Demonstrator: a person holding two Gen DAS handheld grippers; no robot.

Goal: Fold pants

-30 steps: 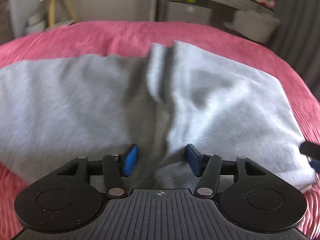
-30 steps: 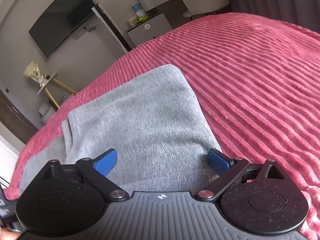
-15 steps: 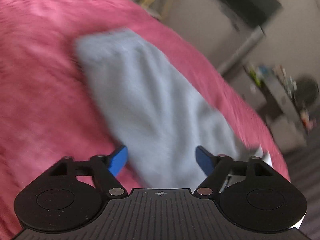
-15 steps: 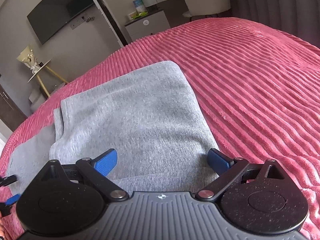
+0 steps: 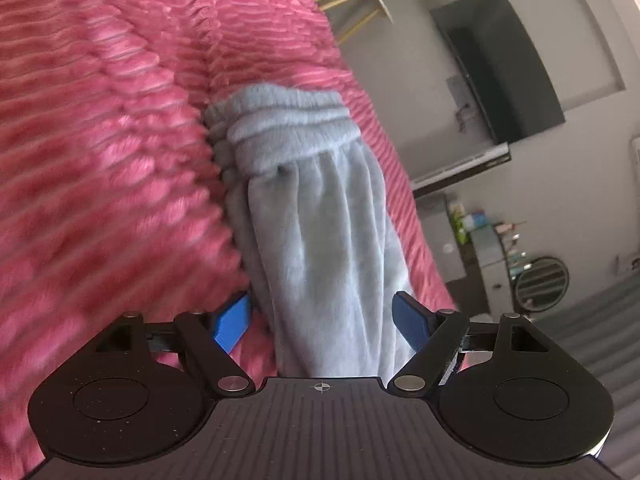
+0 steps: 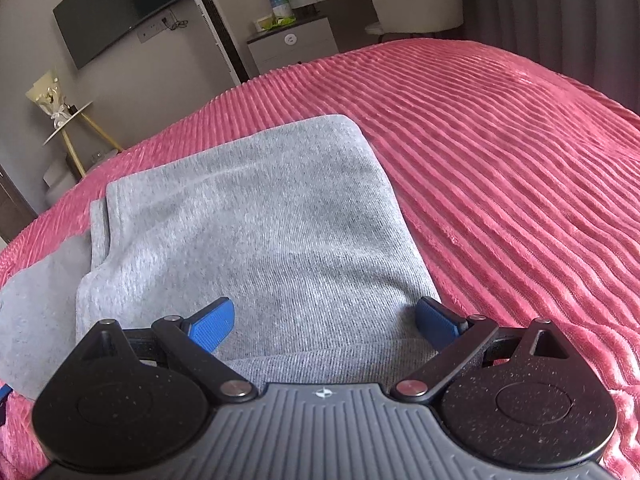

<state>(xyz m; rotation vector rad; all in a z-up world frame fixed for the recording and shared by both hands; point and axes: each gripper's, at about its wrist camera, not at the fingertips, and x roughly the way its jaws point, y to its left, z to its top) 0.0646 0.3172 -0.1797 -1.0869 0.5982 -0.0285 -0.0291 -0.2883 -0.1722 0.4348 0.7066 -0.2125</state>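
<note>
- The grey pants (image 6: 248,216) lay folded over on the pink bed (image 6: 500,152).
- Left tongs (image 5: 322,322) were spread wide, straddling the pants near their gathered waistband (image 5: 288,128).
- Right tongs (image 6: 324,320) were spread over the pants' folded part, gripping nothing.

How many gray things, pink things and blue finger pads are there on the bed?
Gray: 1, the pants
Pink: 1, the bedspread
Blue: 4, two pads on the left gripper and two on the right gripper
Total: 6
</note>
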